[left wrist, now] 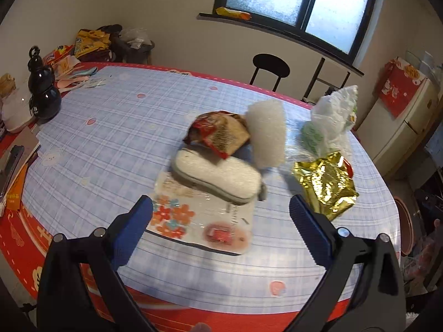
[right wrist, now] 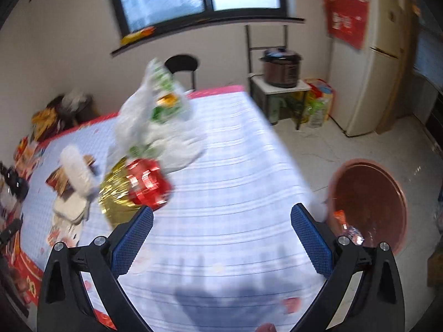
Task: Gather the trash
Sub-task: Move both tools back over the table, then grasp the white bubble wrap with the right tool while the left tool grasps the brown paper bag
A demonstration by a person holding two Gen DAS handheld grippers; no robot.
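Trash lies in a heap on the table (left wrist: 110,127). A flat flowered packet (left wrist: 205,221) lies just ahead of my open, empty left gripper (left wrist: 221,210), with a white foam pad (left wrist: 218,175) on its far end. Behind are a red-brown snack bag (left wrist: 221,132), a white foam piece (left wrist: 267,135), a gold foil wrapper (left wrist: 328,182) and a white plastic bag (left wrist: 332,119). My right gripper (right wrist: 221,218) is open and empty above the table (right wrist: 235,188), with the gold foil and red wrapper (right wrist: 146,182) and the white bag (right wrist: 157,121) to its left. A round reddish bin (right wrist: 371,193) stands on the floor to the right, some trash inside.
A black gourd-shaped bottle (left wrist: 43,88) and clutter sit at the table's far left. A black chair (left wrist: 270,67) stands behind the table. A rice cooker (right wrist: 282,67) on a small stand and a fridge (right wrist: 371,55) are at the right.
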